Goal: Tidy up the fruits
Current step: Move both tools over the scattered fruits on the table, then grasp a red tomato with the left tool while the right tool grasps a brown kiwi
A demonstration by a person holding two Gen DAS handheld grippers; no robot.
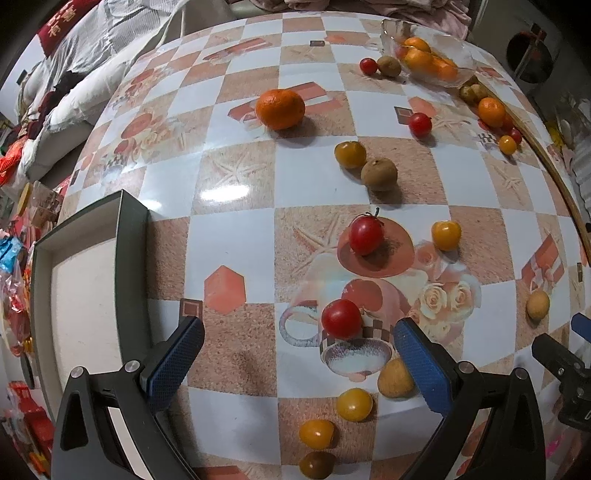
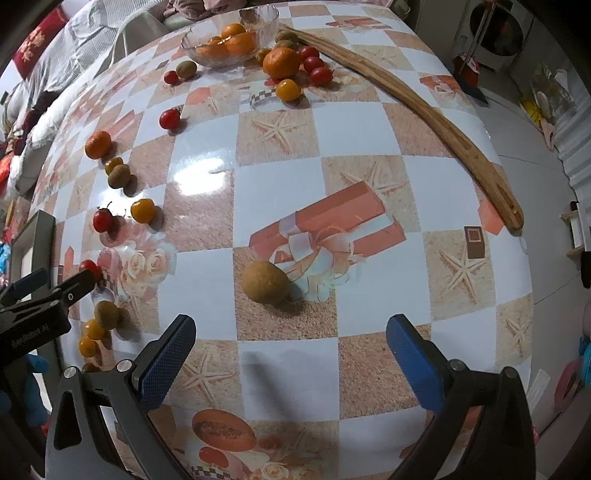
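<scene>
My left gripper (image 1: 297, 338) is open and empty above the table, with a red cherry tomato (image 1: 341, 318) just ahead between its blue pads. A dark-rimmed tray (image 1: 127, 258) lies to its left. Yellow tomatoes (image 1: 354, 404), a brown longan (image 1: 394, 377), a mandarin (image 1: 280, 108) and more red tomatoes (image 1: 365, 234) are scattered around. My right gripper (image 2: 291, 336) is open and empty, with a brown longan (image 2: 265, 282) just ahead of it. A glass bowl (image 2: 229, 35) of mandarins stands at the far side.
A curved wooden strip (image 2: 424, 110) lies along the table's right edge. A cluster of mandarin (image 2: 281, 62) and tomatoes sits by the bowl. Bedding (image 1: 74, 74) and clutter lie beyond the left edge. The left gripper shows in the right wrist view (image 2: 48, 291).
</scene>
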